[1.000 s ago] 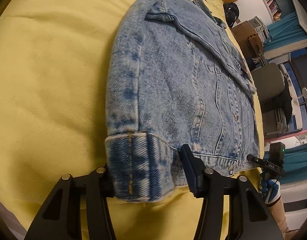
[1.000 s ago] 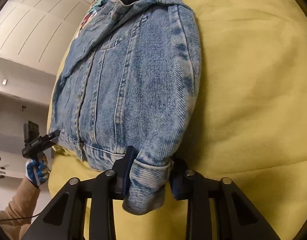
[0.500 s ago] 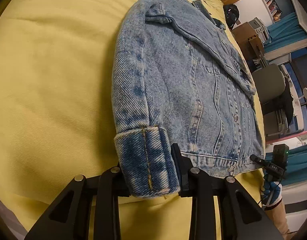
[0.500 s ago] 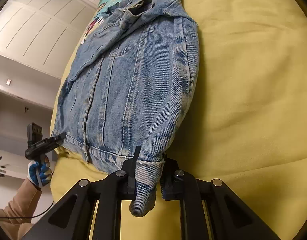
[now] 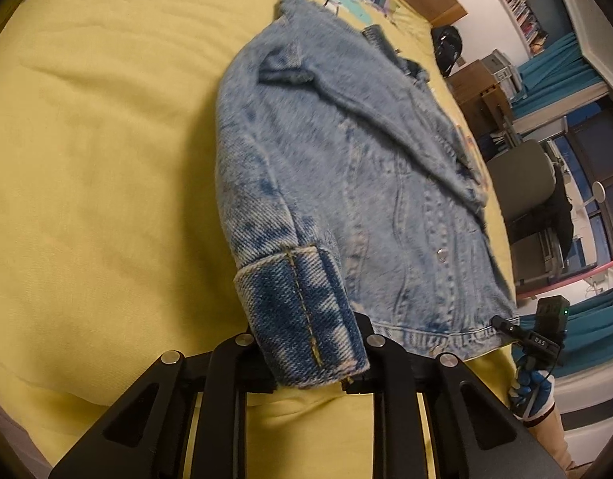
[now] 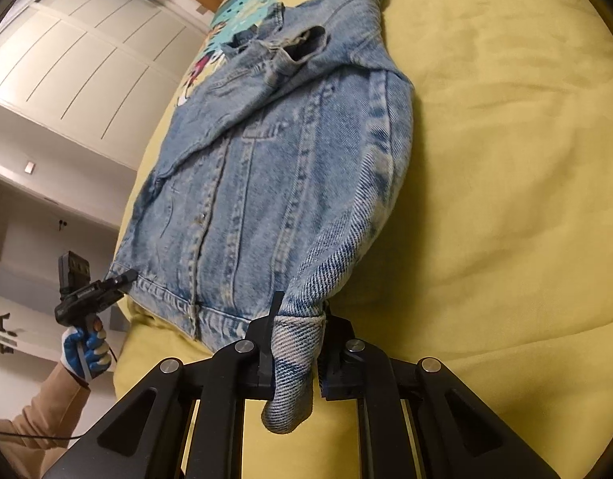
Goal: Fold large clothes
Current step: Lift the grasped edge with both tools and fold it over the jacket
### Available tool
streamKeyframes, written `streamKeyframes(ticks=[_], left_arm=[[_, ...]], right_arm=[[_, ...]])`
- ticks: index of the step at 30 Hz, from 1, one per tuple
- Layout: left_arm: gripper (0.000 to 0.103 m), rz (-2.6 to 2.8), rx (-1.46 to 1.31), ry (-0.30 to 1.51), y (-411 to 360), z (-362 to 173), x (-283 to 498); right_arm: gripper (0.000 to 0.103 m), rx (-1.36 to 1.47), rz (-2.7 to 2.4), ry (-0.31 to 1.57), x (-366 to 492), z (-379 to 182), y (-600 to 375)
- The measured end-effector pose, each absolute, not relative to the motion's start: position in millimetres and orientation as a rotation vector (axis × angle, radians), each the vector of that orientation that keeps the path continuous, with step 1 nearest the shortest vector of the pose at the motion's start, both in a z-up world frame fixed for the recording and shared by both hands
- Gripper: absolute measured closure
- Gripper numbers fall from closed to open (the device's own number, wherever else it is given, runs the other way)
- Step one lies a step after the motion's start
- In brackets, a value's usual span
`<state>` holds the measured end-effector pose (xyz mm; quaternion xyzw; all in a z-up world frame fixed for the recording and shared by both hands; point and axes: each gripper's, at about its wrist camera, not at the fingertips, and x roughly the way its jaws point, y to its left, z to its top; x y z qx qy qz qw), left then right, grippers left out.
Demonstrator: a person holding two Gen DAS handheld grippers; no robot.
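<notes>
Left gripper [image 5: 310, 343] is closing on the turned-up cuff [image 5: 302, 319] of one sleeve, pads already squeezing the denim between them. Right gripper [image 6: 296, 353] is clamped nearly shut on the other cuff [image 6: 292, 363], which bunches and droops out below the jaws toward 6 o'clock.

Jacket [image 6: 274, 167] lies front-up on the yellow bedspread [image 6: 506, 199], collar at 12 o'clock, hem at 6, a sleeve running down each outer edge; in the left view the body spreads from 12 to 3 o'clock of the held cuff. Other sleeve lies folded across the chest. In the right wrist view a gloved hand [image 6: 87, 347] holds the left tool at 9 o'clock, by the hem corner.

Handling, as a guess: thick denim, fairly heavy, stiff at seams and cuffs, not slippery, nothing fragile. It should hold creases but resist tight folds. Doubled cuffs are good grab points: thick, grippy, unlikely to slip. Lifting by cuffs alone would likely drag the body, so the weight pulls on the pinch; hem corners or shoulders suit the body folds better.
</notes>
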<state>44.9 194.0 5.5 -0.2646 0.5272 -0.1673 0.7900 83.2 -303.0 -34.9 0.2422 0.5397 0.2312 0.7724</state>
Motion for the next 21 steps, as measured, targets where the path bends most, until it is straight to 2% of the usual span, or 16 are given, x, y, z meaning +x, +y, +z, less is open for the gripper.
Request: streamKeyframes(ticks=[13,21], left_arm=[[0.089,-0.409,-0.607,1.011,193,50,64],[0.089,-0.432,-0.639,0.905,201,92,95]], right_arm=[[0.091,0.546,0.530,1.071,101,-2,-307],[0.091,0.559,0.539,0.958,139,47,-313]])
